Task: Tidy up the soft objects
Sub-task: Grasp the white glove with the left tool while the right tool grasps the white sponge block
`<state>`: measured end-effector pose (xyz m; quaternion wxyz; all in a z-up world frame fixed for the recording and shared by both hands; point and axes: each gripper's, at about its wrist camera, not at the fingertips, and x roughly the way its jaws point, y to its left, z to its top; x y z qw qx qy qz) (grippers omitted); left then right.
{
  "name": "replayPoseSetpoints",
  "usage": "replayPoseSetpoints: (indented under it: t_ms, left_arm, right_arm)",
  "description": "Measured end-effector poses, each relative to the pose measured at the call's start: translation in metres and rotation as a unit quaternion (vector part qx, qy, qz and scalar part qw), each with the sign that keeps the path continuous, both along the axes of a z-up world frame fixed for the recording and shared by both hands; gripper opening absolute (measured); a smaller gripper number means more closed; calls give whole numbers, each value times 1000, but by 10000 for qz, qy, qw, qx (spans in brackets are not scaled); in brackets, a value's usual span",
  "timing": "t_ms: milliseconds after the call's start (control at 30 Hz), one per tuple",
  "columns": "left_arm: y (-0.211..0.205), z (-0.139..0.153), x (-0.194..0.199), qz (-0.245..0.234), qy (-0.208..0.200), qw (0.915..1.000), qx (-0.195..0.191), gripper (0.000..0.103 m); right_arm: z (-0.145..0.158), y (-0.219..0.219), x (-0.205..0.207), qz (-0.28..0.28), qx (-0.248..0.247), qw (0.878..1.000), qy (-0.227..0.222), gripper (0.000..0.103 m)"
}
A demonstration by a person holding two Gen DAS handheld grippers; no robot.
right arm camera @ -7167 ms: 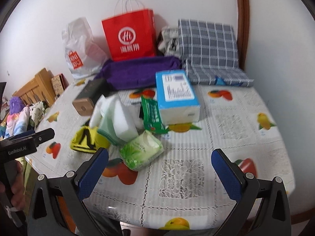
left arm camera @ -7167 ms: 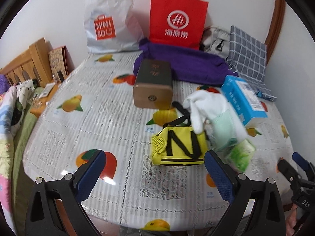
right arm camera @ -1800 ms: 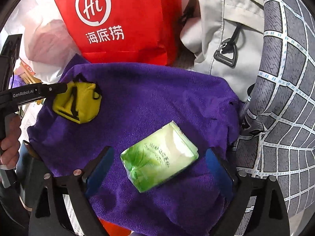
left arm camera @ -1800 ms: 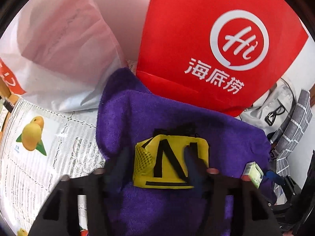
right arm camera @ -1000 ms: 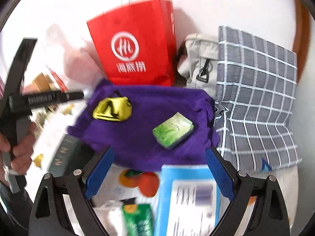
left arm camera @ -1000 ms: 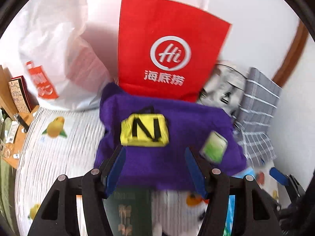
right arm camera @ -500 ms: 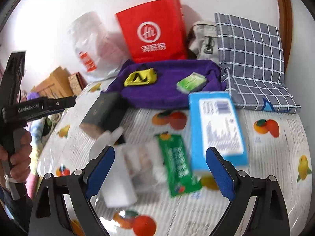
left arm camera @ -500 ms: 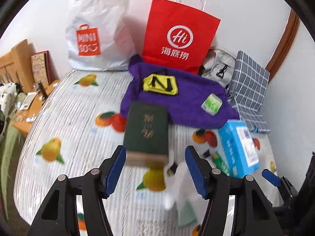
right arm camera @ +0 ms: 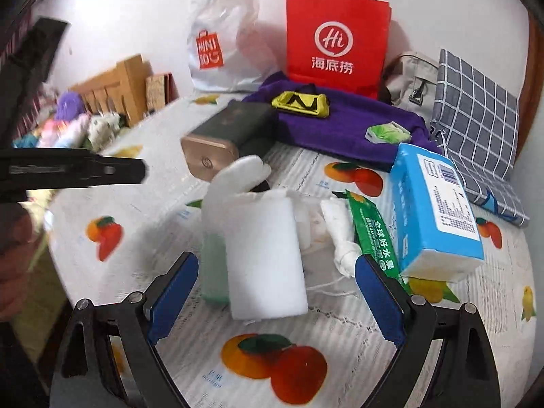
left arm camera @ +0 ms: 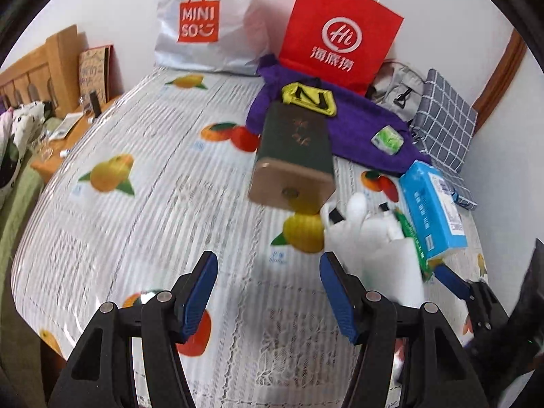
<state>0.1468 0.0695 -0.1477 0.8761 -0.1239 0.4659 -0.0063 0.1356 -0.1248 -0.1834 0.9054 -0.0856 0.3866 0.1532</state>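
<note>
Both grippers pulled back from purple towel (right arm camera: pixel 340 129); yellow pouch (right arm camera: pixel 301 103) and green pack (right arm camera: pixel 387 132) stay there. White foam block (right arm camera: pixel 263 255) sits centre frame, upright, soft-edged. Right gripper (right arm camera: pixel 275 292) closing, nothing pinched; left gripper (left arm camera: pixel 265 292) half-spread, empty.

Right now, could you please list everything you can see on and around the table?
table: one, fruit-print cover, underneath everything
purple towel: one, far side
yellow pouch: one, yellow and black, on the towel
green wipes pack: one, on the towel's right end
dark box: one, dark green with tan end, mid-table
white foam block: one, between the right gripper's fingers, untouched
blue tissue box: one, right side
green sachet: one, beside the tissue box
red paper bag: one, at the wall
white Miniso bag: one, at the wall
checked cushion: one, grey, far right
left gripper: open, empty
right gripper: closing
</note>
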Motion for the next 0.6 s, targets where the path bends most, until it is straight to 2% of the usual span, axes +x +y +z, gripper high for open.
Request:
replayPoseSetpoints:
  t_ms: [33, 100, 200, 333, 500, 600]
  left_arm:
    - [-1, -1, -1, -42, -2, 10000, -2, 60]
    - [-4, -1, -2, -100, -31, 9999, 55, 60]
    - [-10, -4, -3, -158, -14, 9998, 86, 60]
    - [-23, -10, -1, -274, 17, 9996, 69, 60]
    - [-45, -20, 4, -499, 163, 9986, -35, 60]
    - [-57, -24, 8, -589, 212, 9980, -47, 60]
  right_arm:
    - [-4, 0, 3, -34, -19, 10000, 52, 69]
    - [-10, -7, 8, -58, 232, 9993, 274, 48]
    - [-5, -20, 2, -173, 604, 9978, 215, 48]
    - [8, -41, -14, -338, 731, 9967, 50, 48]
    - [16, -80, -26, -799, 717, 9942, 51, 48]
    - [12, -107, -31, -1288, 452, 9906, 70, 48]
